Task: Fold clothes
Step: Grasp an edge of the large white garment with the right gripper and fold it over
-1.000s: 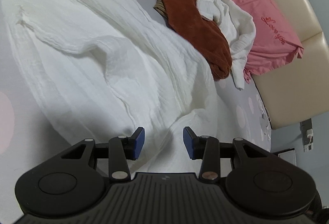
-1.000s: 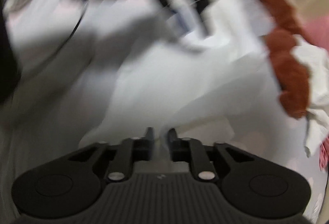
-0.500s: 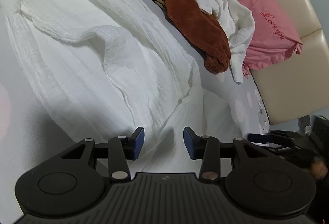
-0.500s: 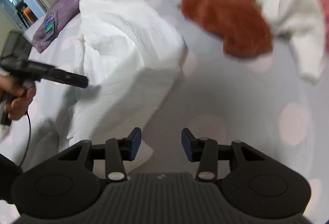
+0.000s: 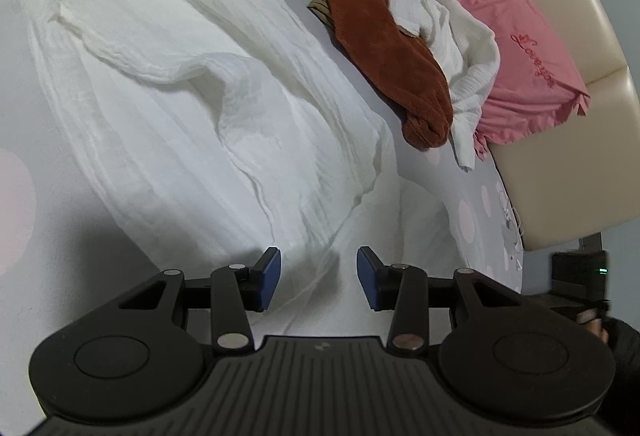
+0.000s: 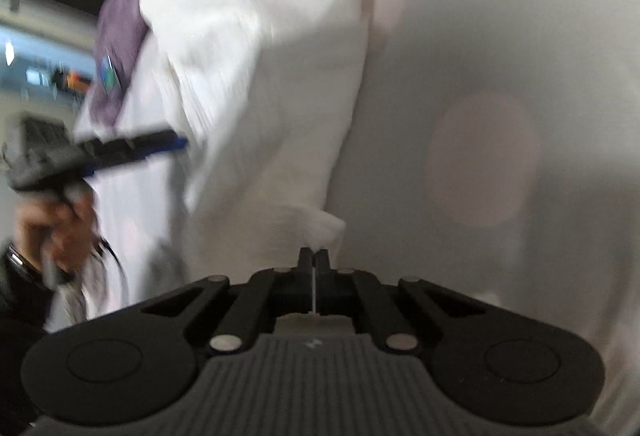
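A large white crinkled garment (image 5: 192,84) lies spread across the grey dotted bed sheet (image 5: 48,276). My left gripper (image 5: 319,278) hovers open just above its near hem, nothing between the blue pads. In the blurred right wrist view the same white garment (image 6: 256,76) runs up the middle, and my right gripper (image 6: 315,260) is shut on a corner of it, a thin strip of cloth pinched between the fingers. The left gripper (image 6: 132,148), held by a hand (image 6: 52,224), shows at the left of that view.
A rust-brown garment (image 5: 380,36) and a smaller white garment (image 5: 452,44) are heaped against a pink pillow (image 5: 520,28) and a beige headboard (image 5: 580,156). A purple garment (image 6: 120,36) lies at the far side. The bed's edge is at lower right (image 5: 516,268).
My right gripper went from open over the sheet to shut on the garment's corner. The left gripper stayed open and barely moved.
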`<state>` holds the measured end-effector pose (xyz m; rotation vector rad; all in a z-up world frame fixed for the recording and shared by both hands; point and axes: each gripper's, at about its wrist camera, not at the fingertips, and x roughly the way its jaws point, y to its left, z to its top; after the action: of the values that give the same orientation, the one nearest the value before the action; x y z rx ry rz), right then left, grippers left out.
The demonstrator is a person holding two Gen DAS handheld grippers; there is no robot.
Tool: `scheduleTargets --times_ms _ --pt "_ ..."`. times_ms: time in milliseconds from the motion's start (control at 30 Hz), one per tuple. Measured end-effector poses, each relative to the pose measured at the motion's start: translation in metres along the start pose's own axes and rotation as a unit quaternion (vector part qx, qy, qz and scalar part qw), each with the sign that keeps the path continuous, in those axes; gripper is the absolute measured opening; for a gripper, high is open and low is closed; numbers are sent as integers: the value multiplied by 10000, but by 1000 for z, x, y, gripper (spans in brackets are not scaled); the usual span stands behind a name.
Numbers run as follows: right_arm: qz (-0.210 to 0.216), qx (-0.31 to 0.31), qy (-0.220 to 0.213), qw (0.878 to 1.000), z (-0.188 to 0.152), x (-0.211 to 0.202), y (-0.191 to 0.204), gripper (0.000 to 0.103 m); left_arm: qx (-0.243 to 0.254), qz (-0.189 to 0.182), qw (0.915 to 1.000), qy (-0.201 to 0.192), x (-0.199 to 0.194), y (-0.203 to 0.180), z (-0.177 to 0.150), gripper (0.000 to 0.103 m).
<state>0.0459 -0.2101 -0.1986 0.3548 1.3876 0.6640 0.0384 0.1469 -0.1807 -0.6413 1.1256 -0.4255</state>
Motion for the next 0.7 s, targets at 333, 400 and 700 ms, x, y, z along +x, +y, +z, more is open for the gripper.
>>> scheduleTargets --times_ms 333,400,700 --pt "-673 -1 -922 9935 3 -97 -5 1 -109 -54 9999 45 8 0 6 39" --pt "-949 -48 -1114 9892 11 -109 -9 1 -110 -45 9999 71 9 0 5 39" --pt "-1892 415 -988 9761 3 -111 -41 15 -161 13 9998 77 6 4 1 39"
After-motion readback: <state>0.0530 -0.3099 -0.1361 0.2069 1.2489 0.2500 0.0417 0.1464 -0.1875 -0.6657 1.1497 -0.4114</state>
